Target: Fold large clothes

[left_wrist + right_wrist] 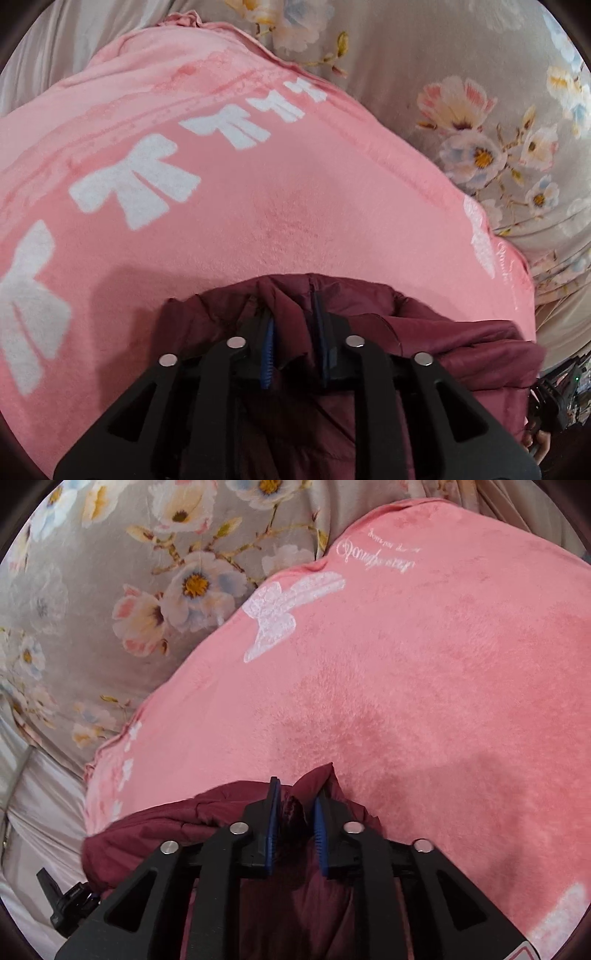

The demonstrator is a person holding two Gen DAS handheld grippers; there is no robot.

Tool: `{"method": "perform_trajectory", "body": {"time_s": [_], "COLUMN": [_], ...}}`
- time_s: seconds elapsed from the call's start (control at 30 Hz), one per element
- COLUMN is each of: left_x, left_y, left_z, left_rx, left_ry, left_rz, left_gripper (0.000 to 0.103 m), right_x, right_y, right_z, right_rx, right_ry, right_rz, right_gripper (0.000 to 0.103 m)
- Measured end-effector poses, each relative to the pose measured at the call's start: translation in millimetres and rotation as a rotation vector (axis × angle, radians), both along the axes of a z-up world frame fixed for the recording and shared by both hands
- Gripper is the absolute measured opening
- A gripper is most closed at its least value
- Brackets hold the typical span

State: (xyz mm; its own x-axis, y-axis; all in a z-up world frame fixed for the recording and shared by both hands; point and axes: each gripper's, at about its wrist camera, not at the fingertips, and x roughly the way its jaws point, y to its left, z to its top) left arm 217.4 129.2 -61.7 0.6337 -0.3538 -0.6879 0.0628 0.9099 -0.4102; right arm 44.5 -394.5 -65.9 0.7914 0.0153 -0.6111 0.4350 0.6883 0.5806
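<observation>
Jaws: left gripper [293,341] and right gripper [295,821] both part-spread, maroon jacket [424,332] fabric loose between them | jacket bunched on pink blanket [258,192] over the bed | progress: edge apparently just laid down; flattening and further folds left.

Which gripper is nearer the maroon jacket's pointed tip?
Right. The tip pokes out just beyond the right gripper; the left gripper sits farther along the jacket edge.

One maroon jacket [443,332], one pink blanket [258,206], one floral sheet [480,110].
</observation>
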Motion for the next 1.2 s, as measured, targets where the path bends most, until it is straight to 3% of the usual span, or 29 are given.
{"method": "perform_trajectory", "body": {"time_s": [0.03, 0.1, 0.13, 0.17, 0.3, 0.37, 0.43, 0.5, 0.57, 0.63, 0.87, 1.03, 1.2], "left_x": [-10.4, -29.7, -40.8, -53.0, -69.4, -72.6, -74.9, -73.2, -66.8, -61.6, -29.4, -1.7, 0.7], "left_y": [6.4, 13.8, 15.0, 10.9, -43.2, -89.3, -135.3, -163.4, -171.8, -171.7, -150.5, -132.1, -135.6], "left_z": [17.4, 46.2, 63.4, 83.4, 113.7, 104.2, 78.3, 48.1, 23.9, 12.6, 18.6, 7.2, -10.3], "left_rx": [-0.001, 0.033, 0.057, 0.075, 0.109, 0.144, 0.219, 0.288, 0.311, 0.34, 0.394, 0.333, 0.326], "left_ry": [-0.036, -0.109, -0.16, -0.213, -0.241, -0.2, -0.133, -0.073, -0.025, -0.032, -0.05, -0.006, -0.041], "left_rz": [0.001, 0.04, 0.054, 0.031, -0.171, -0.316, -0.425, -0.477, -0.475, -0.446, -0.357, -0.336, -0.308], "left_gripper": [0.031, 0.067, 0.071, 0.071, 0.071, 0.071, 0.069, 0.06, 0.06, 0.061, 0.062, 0.062, 0.062], "right_x": [-7.6, -23.1, -27.1, -26.5, 5.6, 23.1, 37.2, 47.3, 55.8, 65.3, 98.5, 116.4, 119.0], "right_y": [1.4, 10.5, 20.1, 31.0, 107.4, 150.6, 193.7, 214.8, 214.2, 204.6, 163.5, 160.5, 163.2], "right_z": [11.4, 39.4, 53.8, 63.4, 73.5, 66.4, 55.4, 41.0, 26.8, 16.7, 11.2, -12.1, -21.8], "right_rx": [-0.025, -0.095, -0.13, -0.153, -0.191, -0.25, -0.351, -0.393, -0.376, -0.363, -0.323, -0.296, -0.303], "right_ry": [-0.01, -0.061, -0.085, -0.097, -0.084, -0.041, 0.016, 0.07, 0.117, 0.147, 0.18, 0.206, 0.189], "right_rz": [-0.021, -0.026, 0.001, 0.034, 0.288, 0.406, 0.518, 0.579, 0.595, 0.578, 0.496, 0.505, 0.495], "right_gripper": [0.04, 0.044, 0.044, 0.044, 0.038, 0.015, 0.009, 0.009, 0.008, 0.003, 0.002, 0.0, 0.0]}}
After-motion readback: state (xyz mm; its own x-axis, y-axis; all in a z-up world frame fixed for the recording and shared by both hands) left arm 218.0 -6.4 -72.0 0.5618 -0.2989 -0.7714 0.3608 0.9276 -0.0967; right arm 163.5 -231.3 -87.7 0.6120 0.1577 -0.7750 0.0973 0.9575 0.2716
